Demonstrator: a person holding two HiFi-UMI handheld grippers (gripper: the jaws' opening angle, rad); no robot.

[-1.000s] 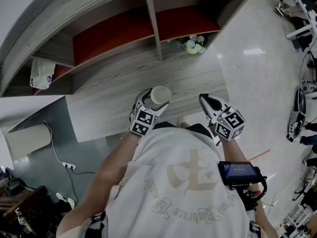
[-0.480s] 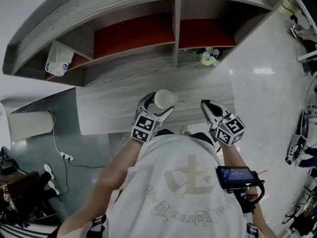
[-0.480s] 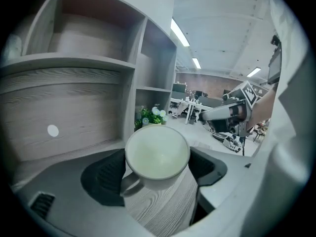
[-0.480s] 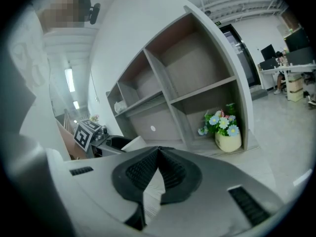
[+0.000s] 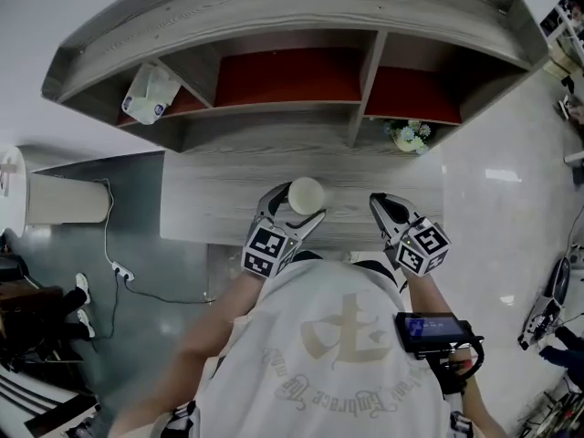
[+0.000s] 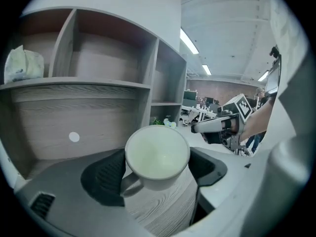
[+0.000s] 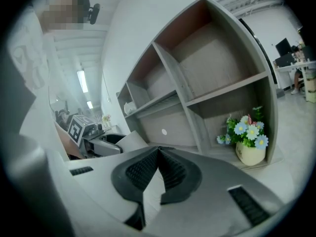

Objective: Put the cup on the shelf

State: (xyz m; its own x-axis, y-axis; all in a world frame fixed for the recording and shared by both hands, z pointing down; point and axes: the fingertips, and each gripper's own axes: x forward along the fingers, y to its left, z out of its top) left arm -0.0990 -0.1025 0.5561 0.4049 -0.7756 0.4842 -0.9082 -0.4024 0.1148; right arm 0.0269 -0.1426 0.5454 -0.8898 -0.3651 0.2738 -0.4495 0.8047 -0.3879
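At your far left, a white bag (image 5: 151,96) sits in the upper-left bay of the shelf (image 5: 274,108), so that spot is taken.

Next along, your left gripper (image 5: 297,204) has the cup (image 6: 157,157) clamped between its pads. The jaws stand wide apart, one pad on each side of the cup's body just under the rim. The handle (image 6: 124,184) points down toward the left-hand jaw. You are holding the cup mouth up over the wood ledge (image 5: 210,208) in front of the shelf, and it is not in any bay yet.

It is empty and looks like glazed ceramic. Expect it to be stiff, fairly light, smooth enough to slide in the pads, and likely to chip if it knocks a board. The hold across the round body is the sensible one. Leave the handle alone, since it is thin and would let the cup swing.

Beyond the cup, the wide middle bay (image 5: 287,76) with the red back looks bare, and I judge it the easiest target. Set the base down flat before you let the pads go.

Further right, your right gripper (image 7: 158,157) has its jaws pressed together with nothing between them, well apart from the cup. At the far right, a small pot of flowers (image 5: 409,135) stands in the lower right bay; steer clear of it.
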